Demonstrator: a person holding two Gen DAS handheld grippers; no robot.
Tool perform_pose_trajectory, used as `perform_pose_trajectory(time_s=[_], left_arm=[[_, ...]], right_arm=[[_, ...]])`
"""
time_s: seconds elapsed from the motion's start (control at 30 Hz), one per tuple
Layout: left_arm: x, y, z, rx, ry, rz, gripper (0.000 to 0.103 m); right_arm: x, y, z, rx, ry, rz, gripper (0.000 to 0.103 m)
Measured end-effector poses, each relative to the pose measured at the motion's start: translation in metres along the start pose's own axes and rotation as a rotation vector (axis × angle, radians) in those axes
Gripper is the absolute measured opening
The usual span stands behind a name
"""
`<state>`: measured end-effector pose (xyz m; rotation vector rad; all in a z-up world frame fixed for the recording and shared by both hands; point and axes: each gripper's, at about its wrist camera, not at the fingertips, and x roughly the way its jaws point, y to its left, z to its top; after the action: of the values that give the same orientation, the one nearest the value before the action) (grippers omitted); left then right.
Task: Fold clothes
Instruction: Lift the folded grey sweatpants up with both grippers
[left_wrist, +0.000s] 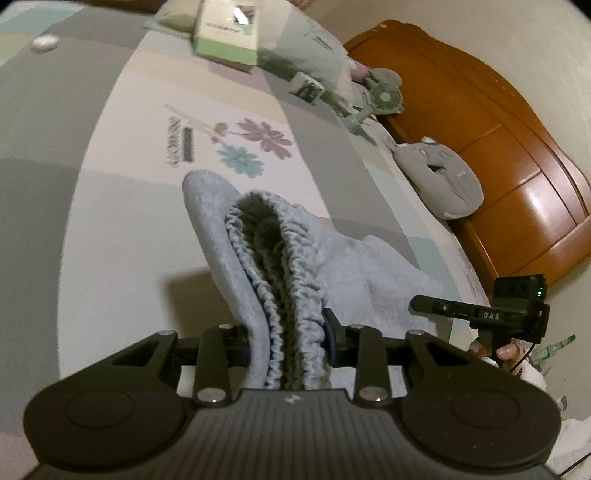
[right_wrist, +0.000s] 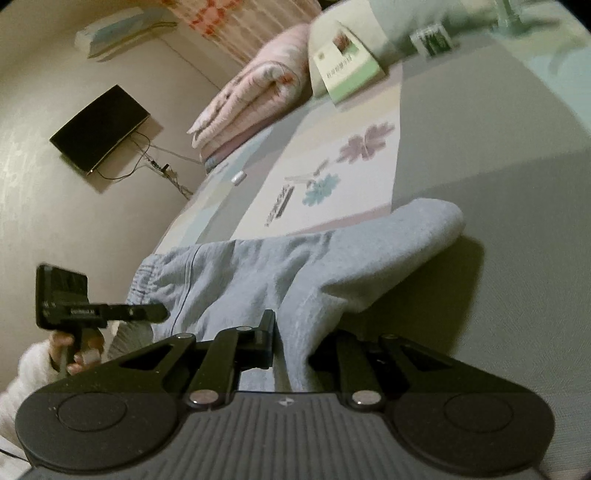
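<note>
jaws of the left gripper are clamped on the gathered elastic waistband of light blue pants, holding that bunched edge above the bed. right gripper is pinched nearly shut on another part of the same pants, whose one leg droops toward the bedsheet. the sheet is grey and pastel with printed flowers. beyond lie a green and white box, a small handheld fan, a grey pillow and a wooden headboard.
</note>
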<state>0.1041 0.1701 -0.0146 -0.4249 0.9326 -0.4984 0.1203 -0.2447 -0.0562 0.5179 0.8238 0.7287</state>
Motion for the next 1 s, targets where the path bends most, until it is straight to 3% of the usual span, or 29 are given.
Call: perform_pose_trajectory(time_s=[0.2,0.4,0.73,1.0], left_arm=[[0.025,-0.049,0.028,0.094,0.042,0.001,0.032],[0.078,-0.123,0.062,0.217,0.104,-0.031,0.031],[0.207,-0.239,0.106,0.368,0.231,-0.134,0.031],[0.306,-0.304,0.129,0.447,0.302,-0.183,0.031]], right_arm=[[-0.053,-0.003,0.003,-0.067,-0.098,-0.049,0.015],[-0.118,-0.027,0.003,-0.084,-0.203,-0.141,0.015],[-0.217,-0.099,-0.005,0.005,-0.378,-0.34,0.015],[-0.268,-0.147,-0.018,0.065,-0.488,-0.504,0.015]])
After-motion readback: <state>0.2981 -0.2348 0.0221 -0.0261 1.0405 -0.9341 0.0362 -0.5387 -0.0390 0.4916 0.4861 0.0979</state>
